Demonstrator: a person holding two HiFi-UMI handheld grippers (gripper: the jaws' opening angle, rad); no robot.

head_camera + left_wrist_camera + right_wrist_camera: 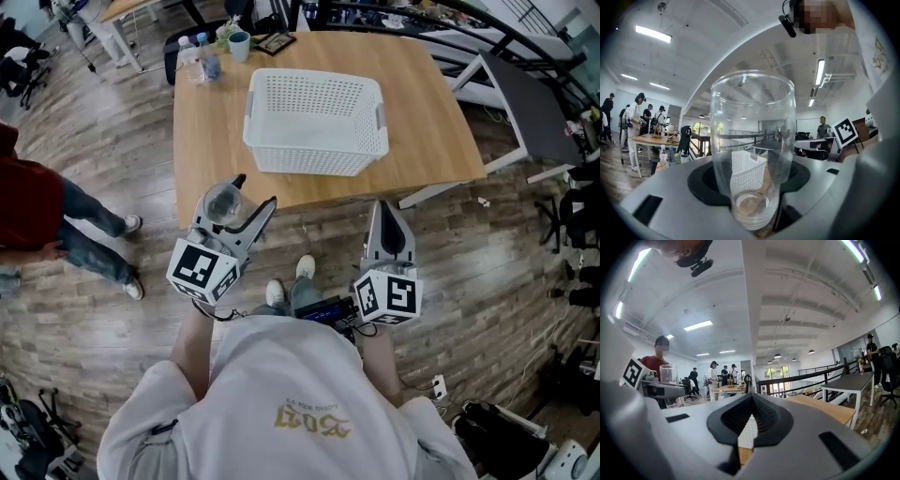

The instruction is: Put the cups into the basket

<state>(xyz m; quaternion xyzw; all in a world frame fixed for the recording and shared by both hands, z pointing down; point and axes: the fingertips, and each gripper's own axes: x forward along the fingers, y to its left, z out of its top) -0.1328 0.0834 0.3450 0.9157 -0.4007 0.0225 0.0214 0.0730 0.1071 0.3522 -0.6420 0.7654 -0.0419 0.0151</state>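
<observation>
A clear glass cup (223,204) stands upright between the jaws of my left gripper (246,203), which is shut on it just off the table's near edge. In the left gripper view the cup (752,150) fills the middle, and the white basket (746,171) shows through it. The white perforated basket (316,123) sits on the wooden table (427,112), beyond both grippers. My right gripper (387,214) is shut and holds nothing, its tips over the table's near edge. In the right gripper view the jaws meet, and the cup (669,373) shows at far left.
At the table's far left corner stand two water bottles (200,56), a light blue mug (239,45) and a dark picture frame (277,42). A person in red (28,211) stands on the wooden floor to the left. A grey desk (534,103) lies to the right.
</observation>
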